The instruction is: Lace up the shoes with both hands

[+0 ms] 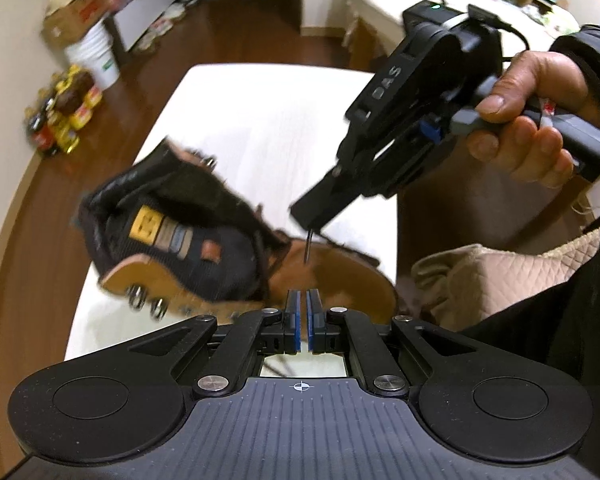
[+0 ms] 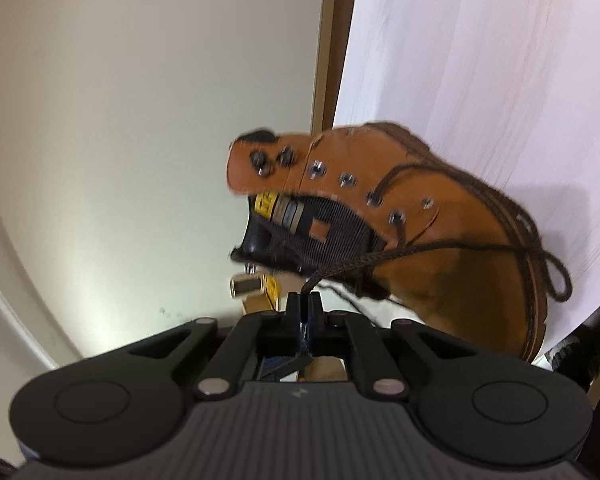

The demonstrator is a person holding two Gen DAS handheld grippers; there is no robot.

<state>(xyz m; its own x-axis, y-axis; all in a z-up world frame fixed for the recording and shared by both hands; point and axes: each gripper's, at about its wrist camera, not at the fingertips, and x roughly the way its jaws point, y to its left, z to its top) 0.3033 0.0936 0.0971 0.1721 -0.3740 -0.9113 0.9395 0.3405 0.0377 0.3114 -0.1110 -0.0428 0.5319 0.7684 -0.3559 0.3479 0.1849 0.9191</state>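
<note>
Boot: here's the tan leather boot (image 1: 332,276), lying on the white counter (image 1: 268,120), its dark tongue (image 1: 188,240) with the yellow tag thrown wide open at the left.
Boot, right wrist view: the boot (image 2: 460,280) fills the middle, a row of metal eyelets (image 2: 346,179) running down its flap, most of them bare.
Lace: the dark brown lace (image 2: 380,258) runs out of a lower eyelet, loops over the toe at the right, and stretches straight to the near claw.
Right claw: and it's got it! The right claw (image 2: 305,300) is pinching the lace tip, fingers pressed tight on it.
Right claw, left wrist view: the right claw (image 1: 314,220) hangs over the boot's opening, a thin dark tip poking down from it, a hand (image 1: 528,120) wrapped round its handle.
Left claw: the left claw (image 1: 302,300) sits just near of the boot, blue pads (image 1: 298,312) drawn almost together with only a narrow slit between; whether anything is held in there, I can't tell.
Surroundings: a quilted beige cushion (image 1: 500,276) right of the counter, bottles (image 1: 60,112) on the wooden floor (image 1: 32,240) far left, a white bucket (image 1: 94,58) beyond them.
</note>
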